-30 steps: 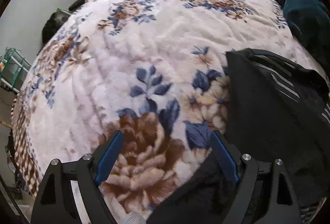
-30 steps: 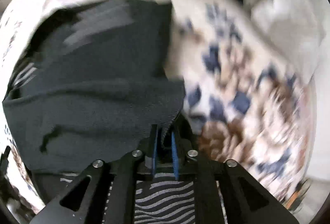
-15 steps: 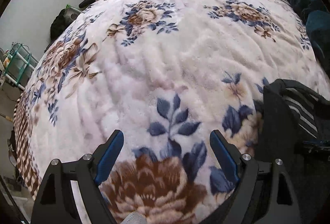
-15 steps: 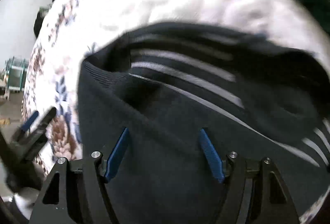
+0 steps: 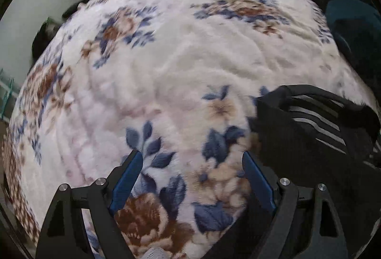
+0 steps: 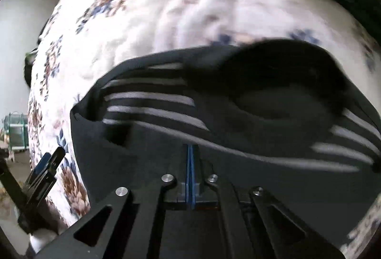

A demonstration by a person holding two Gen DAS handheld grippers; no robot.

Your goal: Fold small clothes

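Since the earlier frame the right claw [image 6: 191, 159] has snapped together on no cloth, over the dark striped garment [image 6: 214, 120] lying on the bed [image 5: 190, 56]. Left claw [image 5: 193, 163] hangs spread beside the garment's edge; best pinch an edge and fold it squarely.

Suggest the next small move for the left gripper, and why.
Probably slide the left gripper right onto the garment's near edge and close. Its jaws stand open over bare blanket, while the right gripper is shut over the dark fabric; whether it pinches cloth is unclear.
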